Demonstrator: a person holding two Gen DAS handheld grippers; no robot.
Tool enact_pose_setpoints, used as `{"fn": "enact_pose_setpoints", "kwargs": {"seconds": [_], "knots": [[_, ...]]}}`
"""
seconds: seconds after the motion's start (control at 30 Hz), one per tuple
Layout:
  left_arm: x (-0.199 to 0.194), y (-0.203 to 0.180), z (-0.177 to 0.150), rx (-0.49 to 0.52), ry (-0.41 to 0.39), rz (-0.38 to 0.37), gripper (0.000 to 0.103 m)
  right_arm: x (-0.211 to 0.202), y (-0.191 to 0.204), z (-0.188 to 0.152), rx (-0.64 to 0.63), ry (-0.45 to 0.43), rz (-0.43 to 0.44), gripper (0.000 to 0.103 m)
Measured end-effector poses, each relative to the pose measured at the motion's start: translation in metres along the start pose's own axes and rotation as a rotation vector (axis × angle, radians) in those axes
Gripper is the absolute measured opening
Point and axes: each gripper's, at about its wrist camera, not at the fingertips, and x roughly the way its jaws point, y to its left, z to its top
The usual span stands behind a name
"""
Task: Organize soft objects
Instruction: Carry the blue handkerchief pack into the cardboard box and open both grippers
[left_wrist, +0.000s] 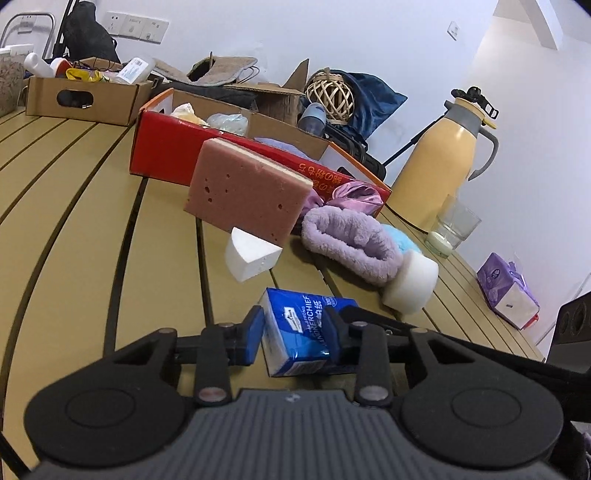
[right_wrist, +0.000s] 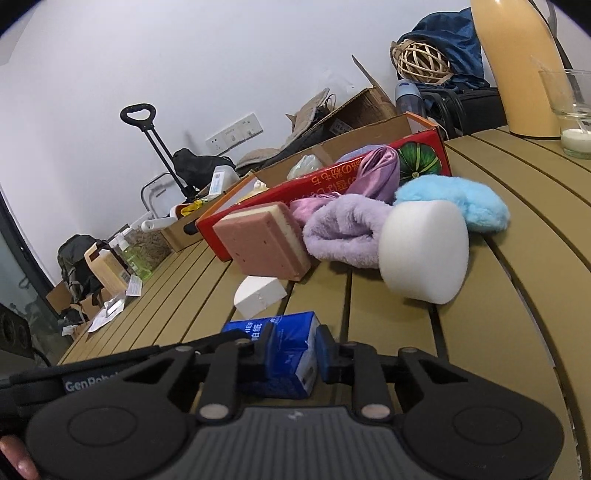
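Observation:
A blue tissue pack (left_wrist: 301, 332) lies on the slatted table, and both grippers hold it. My left gripper (left_wrist: 295, 334) is shut on one end of it. My right gripper (right_wrist: 291, 356) is shut on the same pack (right_wrist: 284, 354) from the other side. Beyond it lie a white foam wedge (left_wrist: 251, 256), a pink sponge (left_wrist: 247, 188), a rolled lilac towel (left_wrist: 351, 243), a white round sponge (right_wrist: 424, 251), a blue fluffy puff (right_wrist: 454, 201) and pink satin cloth (right_wrist: 376, 173). The red cardboard box (left_wrist: 170, 147) behind them holds several soft items.
A yellow thermos jug (left_wrist: 447, 158) and a glass with a candle (left_wrist: 452, 230) stand at the right. A purple tissue pack (left_wrist: 508, 290) lies near the table's right edge. A brown box of bottles (left_wrist: 81, 96) and bags sit at the back.

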Motion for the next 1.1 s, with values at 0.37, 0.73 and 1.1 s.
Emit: {"fn": "enact_pose_setpoints", "kwargs": {"seconds": [0.37, 0.73, 1.1], "knots": [[-0.021, -0.021, -0.010, 0.043, -0.029, 0.012, 0.034, -0.023, 0.005, -0.005, -0.001, -0.021, -0.001, 0.017], [-0.055, -0.057, 0.076, 0.108, -0.170, -0.026, 0.034, -0.074, 0.045, 0.069, -0.095, -0.162, 0.038, 0.017], [0.093, 0.010, 0.259, 0.052, -0.028, 0.056, 0.034, 0.107, 0.027, 0.255, -0.055, -0.010, 0.020, 0.017]]}}
